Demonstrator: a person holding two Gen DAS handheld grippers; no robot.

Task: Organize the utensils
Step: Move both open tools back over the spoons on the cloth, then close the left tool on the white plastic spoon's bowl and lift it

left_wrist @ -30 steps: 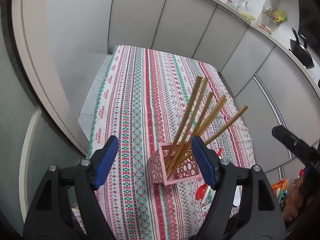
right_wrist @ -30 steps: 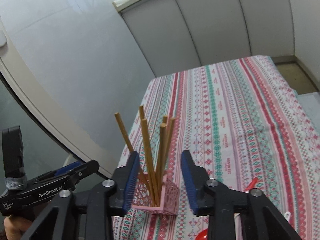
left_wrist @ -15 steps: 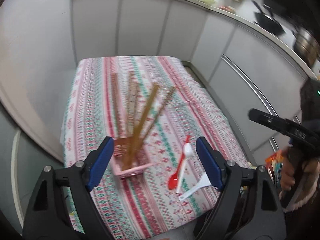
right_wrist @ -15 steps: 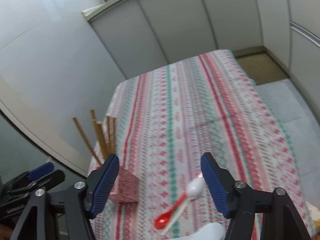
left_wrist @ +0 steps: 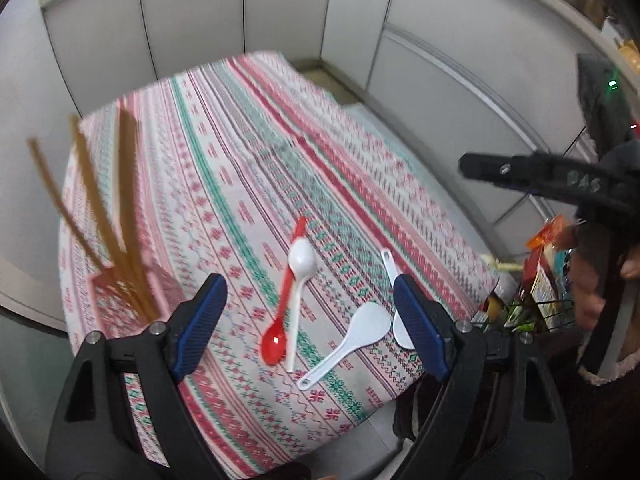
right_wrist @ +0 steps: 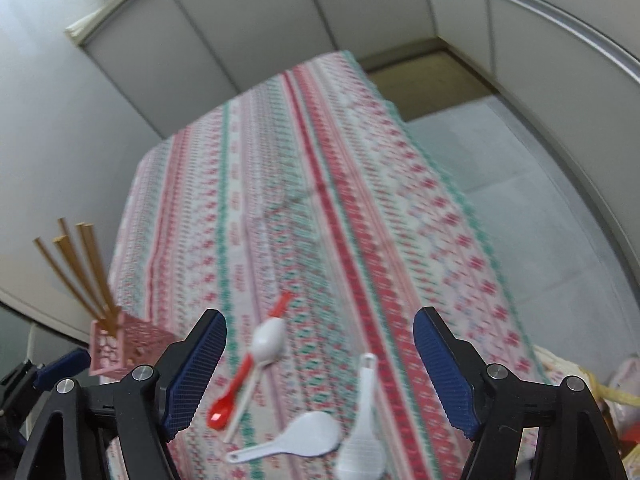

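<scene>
A pink lattice holder with several wooden chopsticks stands at the table's near left; it also shows in the right wrist view. A red spoon and a white spoon lie crossed on the patterned cloth, with two white rice paddles beside them. In the right wrist view the red spoon, white spoon and paddles lie between the jaws. My left gripper is open and empty above them. My right gripper is open and empty.
The table is covered by a red, green and white striped cloth. Grey cabinet fronts surround it. The right gripper's body and hand show at the right. Bags of packaged goods sit off the table's right edge.
Both views have swung right, away from the holder and over the spoons and paddles. The right gripper's jaws have opened wide. The left gripper stays open.
</scene>
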